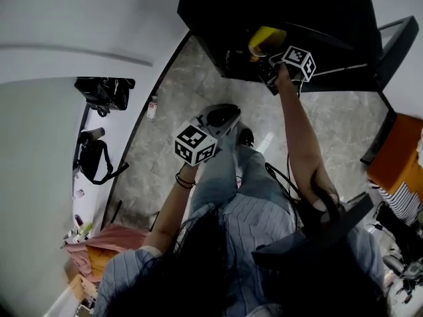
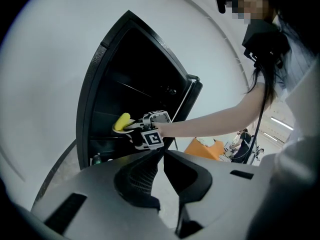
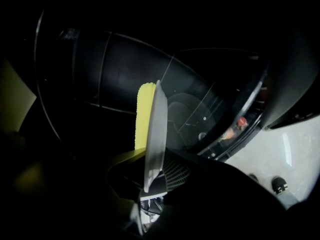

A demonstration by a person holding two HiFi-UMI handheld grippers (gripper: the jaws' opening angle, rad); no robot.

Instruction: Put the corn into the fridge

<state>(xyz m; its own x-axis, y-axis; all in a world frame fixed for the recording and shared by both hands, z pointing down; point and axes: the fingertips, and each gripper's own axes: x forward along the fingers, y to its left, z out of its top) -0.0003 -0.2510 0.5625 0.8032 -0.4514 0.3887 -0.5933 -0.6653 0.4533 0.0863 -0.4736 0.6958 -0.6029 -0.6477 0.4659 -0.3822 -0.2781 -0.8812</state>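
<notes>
Right at the mouth of the open black fridge (image 2: 131, 79), the corn (image 1: 266, 39) lies against a thin pale plate (image 3: 156, 129), and the right gripper (image 1: 274, 61) is clamped tight on that plate's edge, poking into the dark inside. Left gripper (image 1: 221, 117) hangs well back over the person's knee (image 1: 228, 170), jaws pinched together on nothing.

No words, numbers, brand names or signs can be read in any view. The only printed marks are black-and-white square patterns, codes rather than letters. They sit on the marker cube (image 1: 196, 144) of the left gripper (image 1: 228, 114) and on the marker cube (image 1: 299, 62) of the right gripper (image 1: 266, 49).
</notes>
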